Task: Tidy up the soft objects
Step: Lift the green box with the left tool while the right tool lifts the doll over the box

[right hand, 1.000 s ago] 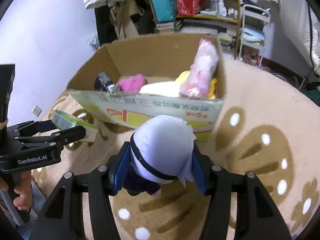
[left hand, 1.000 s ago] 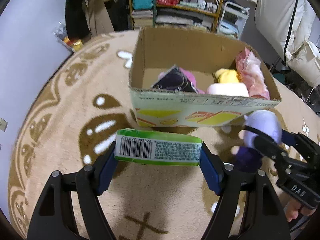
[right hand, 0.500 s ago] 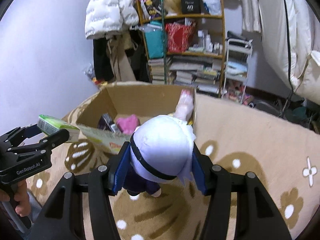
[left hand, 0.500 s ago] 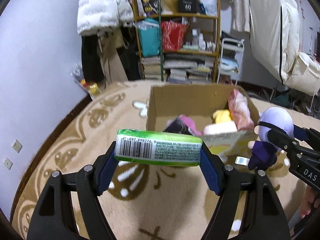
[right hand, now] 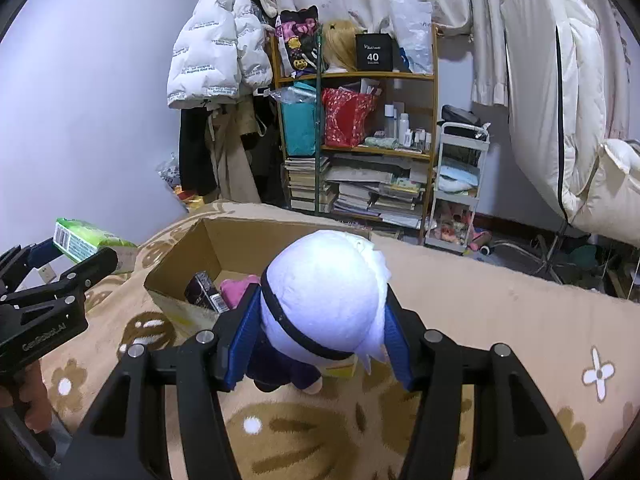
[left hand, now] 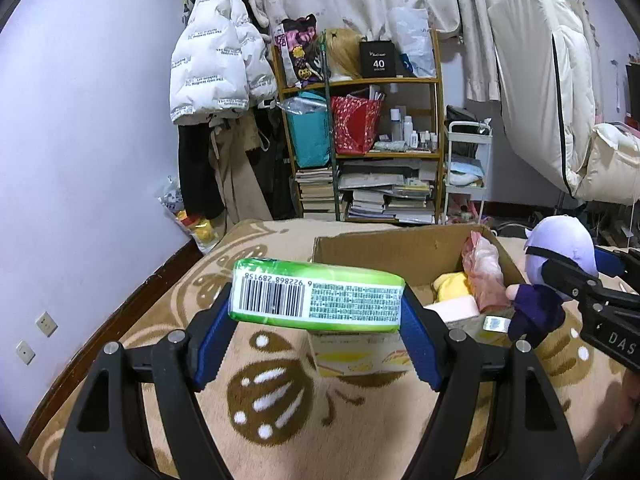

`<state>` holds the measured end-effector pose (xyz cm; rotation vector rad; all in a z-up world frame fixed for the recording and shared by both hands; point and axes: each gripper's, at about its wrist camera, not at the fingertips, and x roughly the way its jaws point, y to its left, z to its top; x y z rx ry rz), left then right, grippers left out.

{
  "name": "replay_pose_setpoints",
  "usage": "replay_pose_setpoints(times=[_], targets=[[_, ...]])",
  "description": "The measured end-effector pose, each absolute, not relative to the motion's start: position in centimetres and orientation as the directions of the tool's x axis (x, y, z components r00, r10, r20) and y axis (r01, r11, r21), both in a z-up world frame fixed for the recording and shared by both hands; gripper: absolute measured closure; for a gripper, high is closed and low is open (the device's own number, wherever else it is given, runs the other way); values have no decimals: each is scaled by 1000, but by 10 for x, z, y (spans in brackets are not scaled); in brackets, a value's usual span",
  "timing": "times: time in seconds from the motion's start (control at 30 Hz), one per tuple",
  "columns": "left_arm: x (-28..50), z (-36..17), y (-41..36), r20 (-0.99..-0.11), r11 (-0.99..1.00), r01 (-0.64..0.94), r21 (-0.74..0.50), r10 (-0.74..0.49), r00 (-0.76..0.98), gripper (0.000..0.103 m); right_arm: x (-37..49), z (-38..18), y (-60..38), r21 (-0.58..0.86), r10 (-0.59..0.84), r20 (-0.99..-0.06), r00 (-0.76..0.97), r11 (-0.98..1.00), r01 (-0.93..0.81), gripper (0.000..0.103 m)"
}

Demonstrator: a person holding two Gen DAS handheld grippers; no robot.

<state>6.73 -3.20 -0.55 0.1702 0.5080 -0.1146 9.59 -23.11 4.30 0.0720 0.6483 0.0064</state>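
My left gripper (left hand: 316,316) is shut on a green tissue pack (left hand: 316,298) with a barcode, held in the air in front of the cardboard box (left hand: 384,248). In the right wrist view the same tissue pack (right hand: 86,238) shows at the far left. My right gripper (right hand: 320,340) is shut on a plush doll (right hand: 324,300) with a pale lilac head and a dark purple body, above the box's near right corner. The plush doll (left hand: 560,252) also appears at the right of the left wrist view. Inside the cardboard box (right hand: 240,236) lie a pink toy (right hand: 236,286), a dark packet (right hand: 204,292), a yellow toy (left hand: 452,284) and a pink wrapped item (left hand: 484,268).
A beige rug (right hand: 500,320) with brown patterns covers the floor around the box. At the back stand a cluttered wooden shelf (left hand: 360,152), a coat rack with a white jacket (left hand: 216,72) and a white cart (left hand: 466,172). A hand (right hand: 32,392) grips the left tool's handle.
Both grippers have risen and tilted upward with their loads; the box now sits lower and smaller in both views, and the back wall and shelf have come into sight.
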Motion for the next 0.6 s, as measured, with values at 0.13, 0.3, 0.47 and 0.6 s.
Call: replay_pose_setpoints(times=[0.13,0.3,0.47,0.6], targets=[[74,-6,-33,-480,980,153,125,-75,874,28,101,42,-228,48,14,-593,805,999,18,43],[86,-8,-36,-469,982,150,118,-78,880,28,111,42,-226,36,3,-577,817,999,22,43],[101,-14,-40,-478,983,147,113,-76,875,28,120,44,-228,52,3,-560,828,998,31,43],[110,-17,-45,-482,980,155,123,-77,873,28,129,41,-233,79,16,-565,825,996,34,43]])
